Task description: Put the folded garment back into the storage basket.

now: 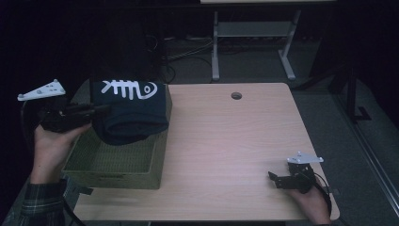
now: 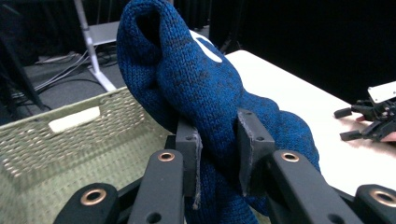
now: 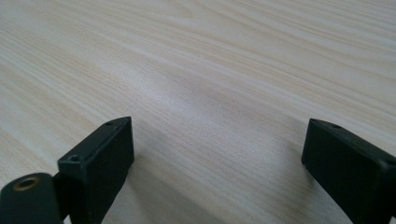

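Currently, a folded dark blue knitted sweater (image 1: 131, 113) with a white fish-skeleton design is held by the left gripper (image 1: 96, 110) above a woven olive-green basket (image 1: 113, 162) that stands at the left edge of the table (image 1: 226, 141). In the left gripper view, the thick knit (image 2: 205, 93) is seen clamped between the two black pads (image 2: 189, 149), the jaws being narrowed onto a bunched fold of the cloth while the rest of the garment rises above and spills to the right. The sweater is seen hanging partly over the basket's far right corner, its lower fold sitting just above the open basket interior (image 2: 70, 154). The left gripper is carried by a hand (image 1: 49, 148) whose plaid sleeve (image 1: 40, 205) is seen at the lower left. The right gripper (image 1: 282, 179) is rested on the table near the front right corner, well apart from the basket. In the right gripper view, its jaws are seen spread wide with nothing but bare wood grain (image 3: 210, 93) between them.
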### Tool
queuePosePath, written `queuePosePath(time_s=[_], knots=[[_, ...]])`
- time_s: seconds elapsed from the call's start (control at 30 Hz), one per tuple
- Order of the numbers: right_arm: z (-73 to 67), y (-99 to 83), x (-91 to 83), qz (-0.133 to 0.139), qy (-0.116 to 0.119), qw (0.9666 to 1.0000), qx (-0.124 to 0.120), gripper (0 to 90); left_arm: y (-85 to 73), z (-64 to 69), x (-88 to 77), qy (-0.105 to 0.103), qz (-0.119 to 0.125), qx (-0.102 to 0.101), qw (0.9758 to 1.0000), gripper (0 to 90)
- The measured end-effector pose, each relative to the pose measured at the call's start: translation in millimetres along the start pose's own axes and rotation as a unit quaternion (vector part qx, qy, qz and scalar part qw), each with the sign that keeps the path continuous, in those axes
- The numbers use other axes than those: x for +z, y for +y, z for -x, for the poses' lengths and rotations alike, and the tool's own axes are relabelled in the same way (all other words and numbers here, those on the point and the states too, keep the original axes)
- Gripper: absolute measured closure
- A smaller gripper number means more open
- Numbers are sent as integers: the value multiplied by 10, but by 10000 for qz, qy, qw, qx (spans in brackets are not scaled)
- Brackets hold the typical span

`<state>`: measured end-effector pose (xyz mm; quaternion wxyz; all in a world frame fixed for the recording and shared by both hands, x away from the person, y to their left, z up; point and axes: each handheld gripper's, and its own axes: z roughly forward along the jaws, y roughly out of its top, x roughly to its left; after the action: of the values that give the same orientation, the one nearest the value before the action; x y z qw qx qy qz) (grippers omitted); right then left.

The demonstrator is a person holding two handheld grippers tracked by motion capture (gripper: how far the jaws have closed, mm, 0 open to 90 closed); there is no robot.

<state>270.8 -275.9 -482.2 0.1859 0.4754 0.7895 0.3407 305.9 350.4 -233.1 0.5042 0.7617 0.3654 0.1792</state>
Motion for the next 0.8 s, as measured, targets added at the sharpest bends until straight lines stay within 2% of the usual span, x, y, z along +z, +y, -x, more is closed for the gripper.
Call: queuePosePath(time_s=[0.23, 0.43, 0.8], knots=[[1, 0, 1, -3, -16, 10000, 9, 87, -133, -120, -30, 19, -101, -100, 9999, 730], [2, 0, 1, 0, -32, 10000, 28, 87, -258, -206, -2, -93, -202, -180, 9996, 730], [4, 0, 1, 3, -40, 10000, 37, 87, -490, -322, -23, -124, -479, -220, 9985, 729]])
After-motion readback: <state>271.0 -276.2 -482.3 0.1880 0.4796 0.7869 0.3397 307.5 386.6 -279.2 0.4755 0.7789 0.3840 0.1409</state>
